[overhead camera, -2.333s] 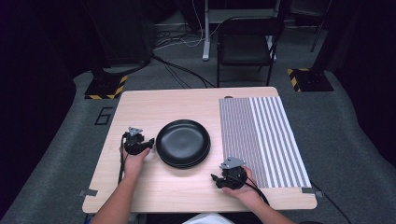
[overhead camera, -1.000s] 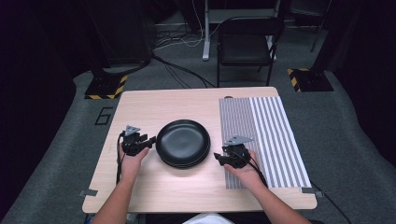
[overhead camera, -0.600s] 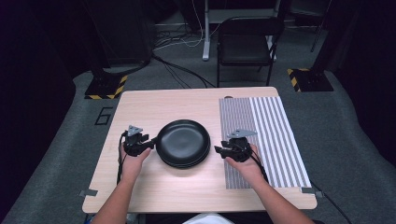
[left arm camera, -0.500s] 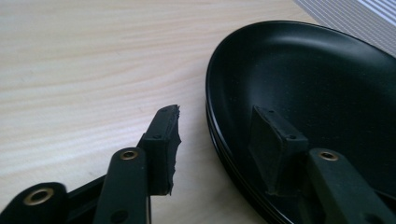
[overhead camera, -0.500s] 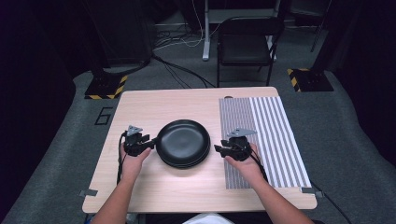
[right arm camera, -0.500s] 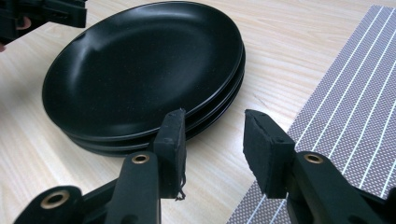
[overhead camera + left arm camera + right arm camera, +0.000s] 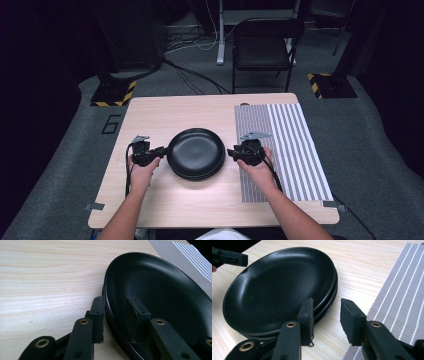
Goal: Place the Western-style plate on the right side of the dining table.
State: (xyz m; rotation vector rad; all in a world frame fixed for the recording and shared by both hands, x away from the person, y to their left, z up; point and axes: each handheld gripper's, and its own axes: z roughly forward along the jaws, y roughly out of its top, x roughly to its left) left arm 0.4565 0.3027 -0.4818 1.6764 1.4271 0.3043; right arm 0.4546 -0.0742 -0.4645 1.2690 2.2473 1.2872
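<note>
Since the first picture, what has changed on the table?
The right tongs moved from the table's near edge up and inward to the right rim of the black plates, their jaws closing; the rim does not look pinched. The left tongs edged up to the left rim, and their jaws have been closing astride it. The plates and the striped mat stayed put.

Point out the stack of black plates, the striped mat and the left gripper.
stack of black plates (image 7: pixel 196 152): high view, centre of the top plate.
striped mat (image 7: pixel 292 145): high view, bare middle stripes.
left gripper (image 7: pixel 115 315): left gripper view, between its fingertips.
</note>
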